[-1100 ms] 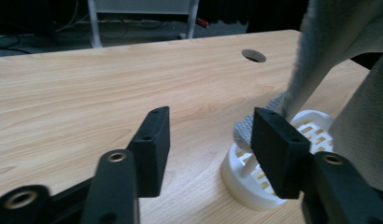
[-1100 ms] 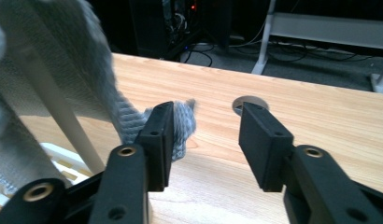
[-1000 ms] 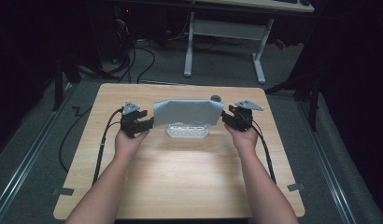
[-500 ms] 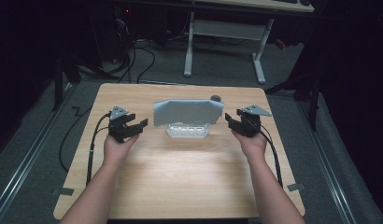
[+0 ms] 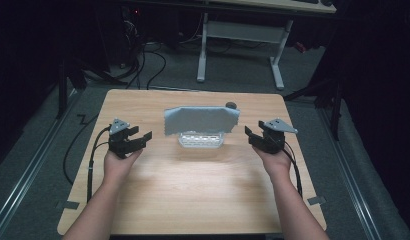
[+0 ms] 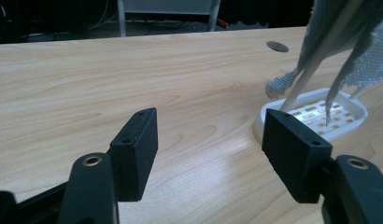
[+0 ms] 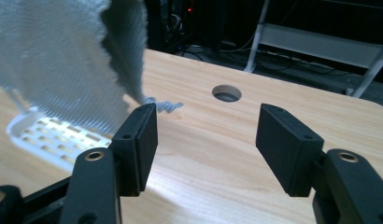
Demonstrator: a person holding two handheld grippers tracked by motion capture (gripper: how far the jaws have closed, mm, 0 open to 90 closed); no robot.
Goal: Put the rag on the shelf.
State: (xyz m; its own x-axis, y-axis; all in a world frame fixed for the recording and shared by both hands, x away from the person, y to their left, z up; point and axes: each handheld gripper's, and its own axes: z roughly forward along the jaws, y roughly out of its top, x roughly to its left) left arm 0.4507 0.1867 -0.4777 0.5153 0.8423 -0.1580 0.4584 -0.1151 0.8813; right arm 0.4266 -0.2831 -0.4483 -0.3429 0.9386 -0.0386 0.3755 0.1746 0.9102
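A cloth [image 5: 202, 120] hangs over a slotted rack [image 5: 201, 139] standing mid-desk [image 5: 193, 200], toward the far edge. A cable hole [image 5: 231, 105] lies just behind the cloth's right end. The left gripper [image 5: 138, 139] and right gripper [image 5: 253, 136] flank the rack, each apart from it.

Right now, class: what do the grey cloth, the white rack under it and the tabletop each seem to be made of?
Grey cloth: looks like a woven or knitted fabric, matte; an open mesh texture and frayed edges show in the gripper views.
White rack: probably moulded plastic, smooth and slightly glossy, with a slotted base.
Tabletop: pale wood or wood-look laminate, with visible grain and a soft sheen.
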